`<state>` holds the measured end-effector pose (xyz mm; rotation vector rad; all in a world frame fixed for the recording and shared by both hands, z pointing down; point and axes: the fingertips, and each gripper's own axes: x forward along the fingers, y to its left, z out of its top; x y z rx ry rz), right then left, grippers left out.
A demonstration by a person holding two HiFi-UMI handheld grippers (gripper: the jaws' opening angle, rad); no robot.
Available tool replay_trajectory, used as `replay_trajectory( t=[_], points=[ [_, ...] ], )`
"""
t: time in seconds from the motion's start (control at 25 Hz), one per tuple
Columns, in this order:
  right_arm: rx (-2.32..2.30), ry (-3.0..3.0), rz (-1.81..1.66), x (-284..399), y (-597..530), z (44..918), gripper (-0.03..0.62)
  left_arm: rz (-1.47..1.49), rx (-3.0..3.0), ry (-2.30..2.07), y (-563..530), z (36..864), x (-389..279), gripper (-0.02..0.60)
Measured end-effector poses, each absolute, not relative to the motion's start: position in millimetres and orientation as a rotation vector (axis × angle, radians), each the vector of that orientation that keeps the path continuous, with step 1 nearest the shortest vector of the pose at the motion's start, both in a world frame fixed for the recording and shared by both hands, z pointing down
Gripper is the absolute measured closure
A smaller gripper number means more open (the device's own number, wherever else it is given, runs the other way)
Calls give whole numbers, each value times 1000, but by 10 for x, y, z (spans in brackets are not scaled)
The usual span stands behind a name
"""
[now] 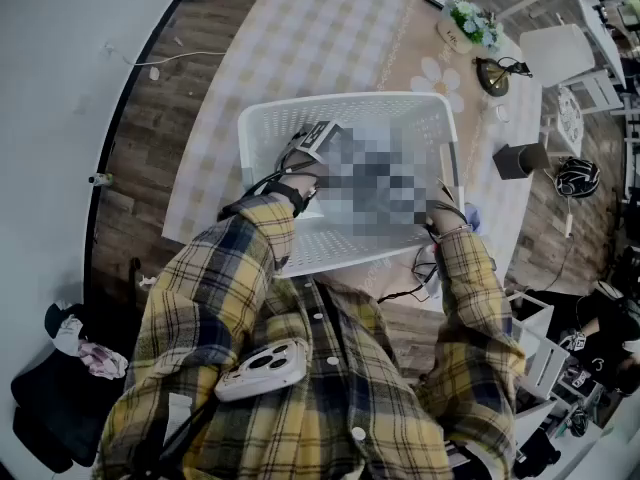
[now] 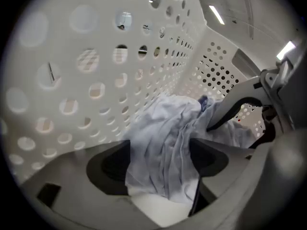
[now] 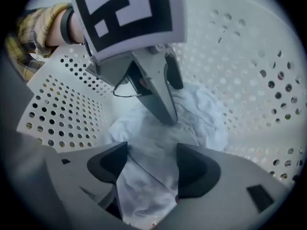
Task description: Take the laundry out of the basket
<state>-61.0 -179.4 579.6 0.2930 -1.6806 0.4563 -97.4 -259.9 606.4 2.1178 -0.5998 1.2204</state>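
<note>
A white perforated laundry basket stands on the table, and both of my grippers reach down into it. A crumpled white garment lies on the basket floor. My left gripper is open wide, with a fold of that cloth lying between its dark pads. The right gripper is open too, over another part of the white cloth that runs between its pads. In the right gripper view the left gripper's marker cube towers just ahead, tips on the cloth. A mosaic patch hides the basket's middle in the head view.
The table wears a checked cloth. A flower pot and a dark round object stand at its far right. On the floor to the right are a black cylinder, a helmet and white chairs. Dark clothes lie at the left.
</note>
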Motion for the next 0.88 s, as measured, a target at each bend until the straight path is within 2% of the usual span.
replay_trajectory(
  t=[0.32, 0.44, 0.52, 0.64, 0.76, 0.88],
  points=[
    [284, -1671, 512, -519, -1786, 6047, 256, 1217, 2022, -585, -2547, 6258, -976, 152],
    [270, -1668, 489, -519, -1786, 6092, 289, 1228, 2012, -552, -2509, 6270, -958, 188],
    [272, -1667, 476, -516, -1802, 6093, 344, 1231, 2016, -519, -2475, 6257, -929, 242],
    [260, -1687, 450, -535, -1817, 6096, 452, 1253, 2050, -471, -2425, 6214, -879, 374],
    [249, -1706, 429, -561, -1829, 6089, 483, 1283, 2084, -442, -2396, 6183, -857, 445],
    [264, -1708, 419, -569, -1863, 6024, 488, 1288, 2087, -440, -2401, 6162, -860, 465]
  ],
)
